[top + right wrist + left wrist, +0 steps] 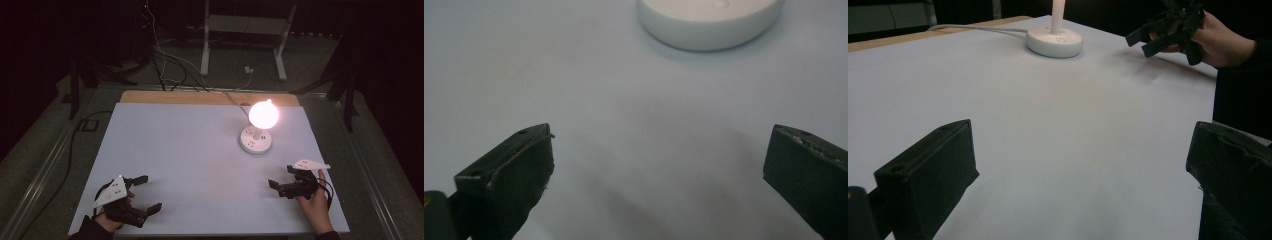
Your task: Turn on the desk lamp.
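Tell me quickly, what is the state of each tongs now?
Left tongs: open, holding nothing.
Right tongs: open, holding nothing, near the lamp.

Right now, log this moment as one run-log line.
left gripper: open, empty, near table edge | right gripper: open, empty, short of lamp | lamp: lit, upright on white table, untouched

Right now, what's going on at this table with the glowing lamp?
A person sits at a white table holding a hand-held gripper in each hand. The left hand-held gripper and the right hand-held gripper are both open, grip nothing, and sit near the table's front edge. The only thing on the table is a small lamp with a lit round bulb on a white round base, its cord trailing off the back. The right gripper is the closer one and points toward the lamp's base without touching it.
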`<state>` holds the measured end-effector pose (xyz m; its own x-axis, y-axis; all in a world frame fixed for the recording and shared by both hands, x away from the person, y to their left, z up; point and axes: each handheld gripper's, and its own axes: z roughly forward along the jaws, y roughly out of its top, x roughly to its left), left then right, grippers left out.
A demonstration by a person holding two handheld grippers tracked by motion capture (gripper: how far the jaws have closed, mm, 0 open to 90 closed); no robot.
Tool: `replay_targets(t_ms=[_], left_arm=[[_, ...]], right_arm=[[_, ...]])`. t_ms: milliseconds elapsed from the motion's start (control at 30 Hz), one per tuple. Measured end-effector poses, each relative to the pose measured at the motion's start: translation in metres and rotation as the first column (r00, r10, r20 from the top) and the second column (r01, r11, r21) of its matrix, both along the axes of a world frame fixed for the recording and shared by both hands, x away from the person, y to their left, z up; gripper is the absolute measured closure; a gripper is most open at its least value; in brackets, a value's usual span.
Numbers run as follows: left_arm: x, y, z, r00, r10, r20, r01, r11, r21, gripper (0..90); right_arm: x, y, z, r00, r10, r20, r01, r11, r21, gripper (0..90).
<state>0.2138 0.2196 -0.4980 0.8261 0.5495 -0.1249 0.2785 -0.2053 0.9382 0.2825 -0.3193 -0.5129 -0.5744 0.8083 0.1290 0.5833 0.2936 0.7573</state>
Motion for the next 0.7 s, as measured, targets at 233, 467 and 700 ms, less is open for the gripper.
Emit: replay_targets(t_ms=[233, 467, 700], left_arm=[[0.000, -0.001, 0.000, 1.0000, 0.001, -0.003, -0.001, 1.0000, 0.002, 0.4], [0.000, 0.000, -0.001, 1.0000, -0.001, -0.003, 0.001, 1.0000, 0.005, 0.4], [0.000, -0.001, -0.001, 1.0000, -0.003, -0.004, 0.003, 1.0000, 0.007, 0.4]], right_arm=[[-0.018, -0.007, -0.006, 0.9999, 0.001, -0.014, -0.001, 1.000, 0.030, 0.0], [-0.021, -0.001, -0.008, 0.9989, 0.045, -0.012, -0.045, 0.999, -0.002, 0.0], [-0.020, 0.003, -0.009, 0.9964, 0.084, 0.004, -0.085, 0.996, 0.002, 0.0]])
